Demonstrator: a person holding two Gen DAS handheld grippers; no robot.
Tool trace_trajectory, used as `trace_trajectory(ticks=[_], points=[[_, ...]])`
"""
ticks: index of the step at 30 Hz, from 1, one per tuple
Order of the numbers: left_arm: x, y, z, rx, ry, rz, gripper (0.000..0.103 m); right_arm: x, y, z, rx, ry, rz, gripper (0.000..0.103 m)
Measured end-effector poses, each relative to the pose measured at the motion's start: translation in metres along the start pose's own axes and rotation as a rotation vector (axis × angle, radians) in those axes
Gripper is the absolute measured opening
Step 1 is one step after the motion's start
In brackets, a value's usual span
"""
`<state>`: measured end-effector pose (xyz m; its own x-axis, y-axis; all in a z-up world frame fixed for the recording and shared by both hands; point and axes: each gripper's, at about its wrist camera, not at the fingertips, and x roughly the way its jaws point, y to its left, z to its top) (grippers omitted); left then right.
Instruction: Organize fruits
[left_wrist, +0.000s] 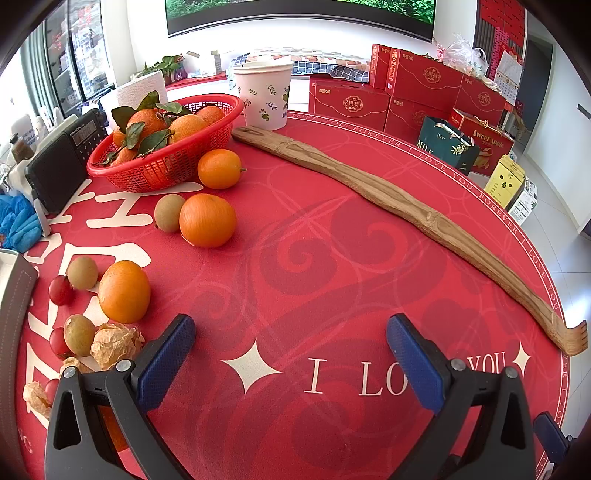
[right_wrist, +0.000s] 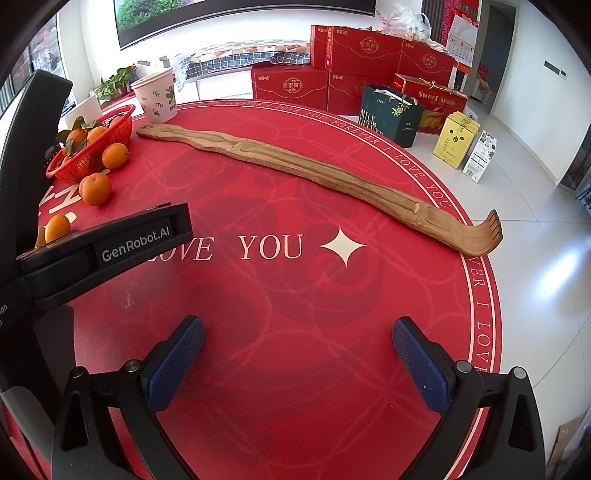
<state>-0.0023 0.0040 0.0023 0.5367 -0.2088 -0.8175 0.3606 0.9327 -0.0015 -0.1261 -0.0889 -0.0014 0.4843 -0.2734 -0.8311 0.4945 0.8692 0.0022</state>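
Along the tabletop's (left_wrist: 332, 258) left edge: loose oranges (left_wrist: 207, 220) may roll if nudged; your left claw (left_wrist: 291, 334) and right claw (right_wrist: 298, 336) gape wide, holding nothing.

The right gripper (right_wrist: 297, 350) hangs above a red round tablecloth (right_wrist: 295, 295), blue pads spread wide with nothing between them. The left gripper (right_wrist: 110, 240) juts in from the left edge. A long wooden back scratcher (right_wrist: 314, 177) lies diagonally across the cloth. Far left, a red basket (right_wrist: 107, 144) holds leafy oranges; three loose oranges (right_wrist: 96, 188) sit beside it.
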Motion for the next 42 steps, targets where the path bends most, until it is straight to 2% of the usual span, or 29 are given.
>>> trace_trajectory(ticks=[18, 21, 23, 26, 29, 31, 34, 36, 38, 42], points=[[-0.001, 0.002, 0.0, 0.01, 0.0, 0.008, 0.103, 0.001, 0.002, 0.001, -0.024, 0.031, 0.013, 0.102], [-0.025, 0.018, -0.006, 0.024, -0.074, 0.045, 0.103, 0.001, 0.003, 0.001, -0.028, 0.026, 0.009, 0.102], [-0.057, 0.035, -0.014, 0.06, -0.163, 0.048, 0.103, 0.001, 0.003, 0.001, -0.033, 0.028, 0.01, 0.102], [-0.094, 0.072, -0.034, 0.069, -0.218, 0.039, 0.103, 0.001, 0.003, 0.001, -0.027, 0.039, 0.016, 0.102], [-0.108, 0.117, -0.061, 0.041, -0.196, 0.017, 0.103, 0.001, 0.003, 0.001, -0.018, 0.05, 0.022, 0.102], [-0.107, 0.144, -0.082, 0.029, -0.154, 0.031, 0.103, 0.001, 0.003, 0.001, -0.019, 0.054, 0.014, 0.102], [-0.096, 0.162, -0.103, 0.035, -0.127, 0.071, 0.103, 0.001, 0.004, 0.001, -0.02, 0.055, 0.0, 0.102], [-0.086, 0.165, -0.105, 0.045, -0.107, 0.109, 0.103, 0.001, 0.005, 0.002, -0.016, 0.056, -0.007, 0.102], [-0.075, 0.165, -0.1, 0.031, -0.075, 0.104, 0.103, 0.001, 0.006, 0.002, -0.014, 0.053, -0.017, 0.102], [-0.052, 0.181, -0.09, -0.039, 0.008, 0.023, 0.103, 0.001, 0.007, 0.002, -0.018, 0.051, -0.014, 0.102]])
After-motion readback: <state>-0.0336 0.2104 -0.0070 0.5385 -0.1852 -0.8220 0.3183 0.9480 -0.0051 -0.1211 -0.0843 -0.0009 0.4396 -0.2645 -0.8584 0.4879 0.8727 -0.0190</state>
